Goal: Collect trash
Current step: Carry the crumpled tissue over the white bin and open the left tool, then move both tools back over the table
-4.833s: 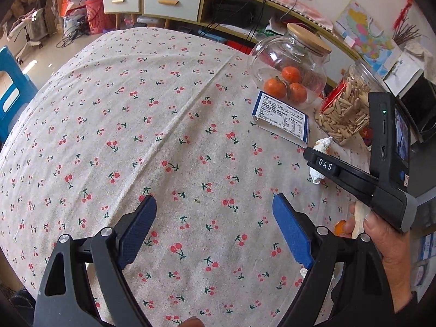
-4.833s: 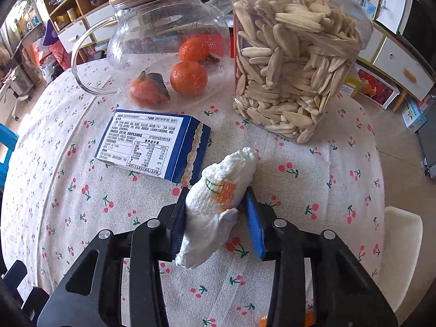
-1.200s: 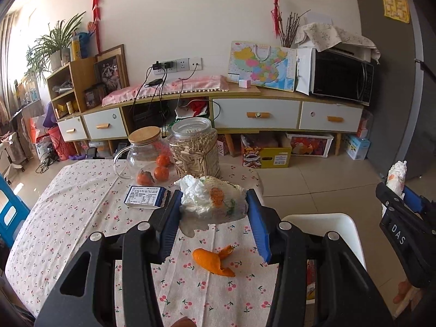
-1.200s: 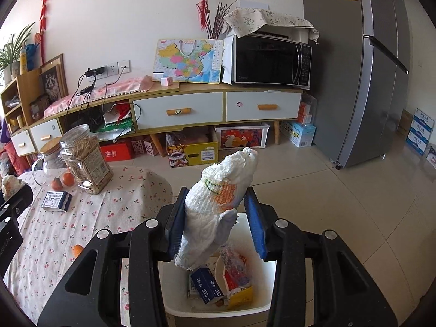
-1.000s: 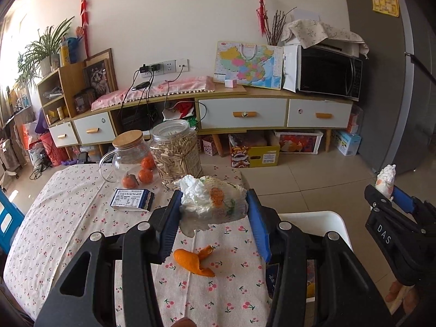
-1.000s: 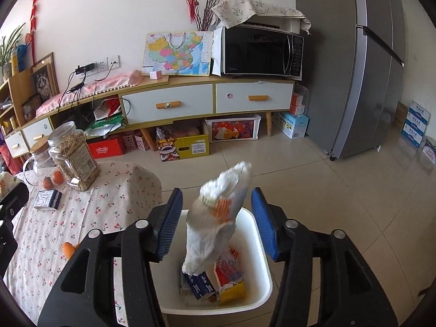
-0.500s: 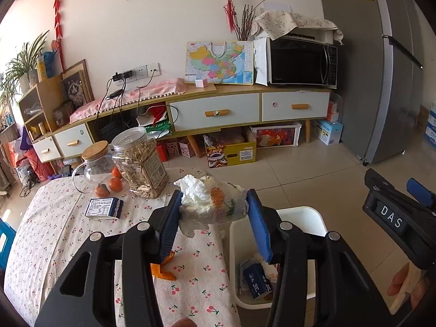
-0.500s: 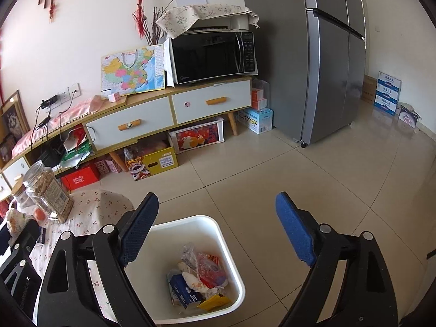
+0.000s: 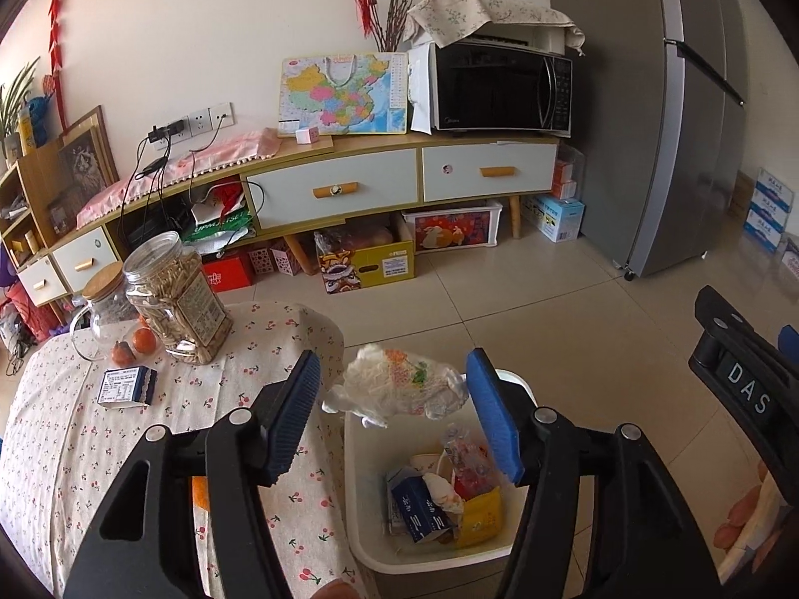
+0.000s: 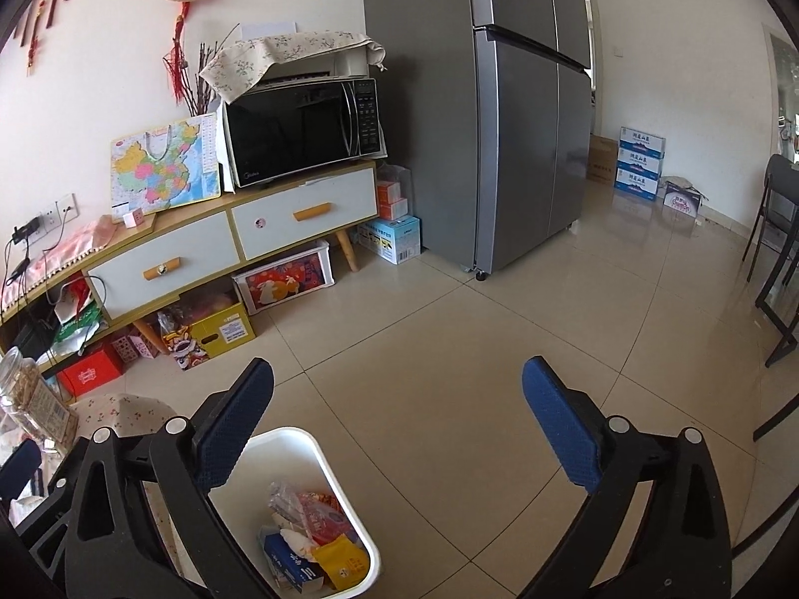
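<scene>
1. Left tool: jaws opening, blue pads clear of the crumpled tissue wad on both sides. Wad sits in the gap between them, over the near rim of the white bin, no pad contact visible.
2. Right tool: jaws opening, spread wide, nothing between them, only floor tile behind.
3. Bin stands on the floor, just beside the counter edge. Inside: blue carton, yellow packet, clear wrapper, a white tissue piece.
4. On the counter: seed jar, glass pot with oranges, small blue box. Orange peel scrap partly hidden behind the left tool's finger.
</scene>
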A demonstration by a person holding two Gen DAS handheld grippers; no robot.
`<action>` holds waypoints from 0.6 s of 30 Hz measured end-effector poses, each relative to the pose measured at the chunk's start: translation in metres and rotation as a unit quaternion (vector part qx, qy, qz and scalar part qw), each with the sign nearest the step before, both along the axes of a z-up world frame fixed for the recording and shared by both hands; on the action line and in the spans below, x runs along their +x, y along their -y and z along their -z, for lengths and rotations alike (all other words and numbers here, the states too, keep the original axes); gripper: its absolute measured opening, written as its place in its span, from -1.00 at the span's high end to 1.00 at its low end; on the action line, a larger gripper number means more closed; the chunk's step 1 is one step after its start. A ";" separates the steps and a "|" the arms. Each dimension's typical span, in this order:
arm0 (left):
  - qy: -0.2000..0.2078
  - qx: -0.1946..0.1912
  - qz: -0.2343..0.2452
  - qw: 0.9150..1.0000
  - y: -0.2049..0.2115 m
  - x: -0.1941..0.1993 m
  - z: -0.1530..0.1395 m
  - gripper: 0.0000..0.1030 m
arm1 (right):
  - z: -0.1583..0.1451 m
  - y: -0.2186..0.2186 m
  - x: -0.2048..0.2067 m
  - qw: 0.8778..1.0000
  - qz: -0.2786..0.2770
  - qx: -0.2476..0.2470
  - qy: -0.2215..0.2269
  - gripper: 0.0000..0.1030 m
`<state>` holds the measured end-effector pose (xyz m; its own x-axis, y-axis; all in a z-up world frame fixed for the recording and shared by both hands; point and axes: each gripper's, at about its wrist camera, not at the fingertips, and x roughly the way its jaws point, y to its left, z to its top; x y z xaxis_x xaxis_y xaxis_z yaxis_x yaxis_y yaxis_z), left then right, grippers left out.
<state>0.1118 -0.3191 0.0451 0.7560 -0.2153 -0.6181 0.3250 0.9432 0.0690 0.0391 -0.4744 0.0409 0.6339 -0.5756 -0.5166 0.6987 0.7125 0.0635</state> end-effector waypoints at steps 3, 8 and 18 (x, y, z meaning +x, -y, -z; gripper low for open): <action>-0.007 0.002 -0.002 1.000 0.002 0.000 0.004 -0.40 | 0.000 0.000 -0.001 1.000 0.001 -0.002 0.001 -0.86; -0.009 0.011 -0.014 1.000 -0.007 -0.002 0.011 -0.58 | 0.000 -0.010 0.002 1.000 -0.011 -0.013 -0.006 -0.86; -0.015 0.013 -0.060 0.998 -0.050 0.003 0.012 -0.58 | 0.001 -0.050 0.019 0.997 -0.065 -0.037 -0.022 -0.86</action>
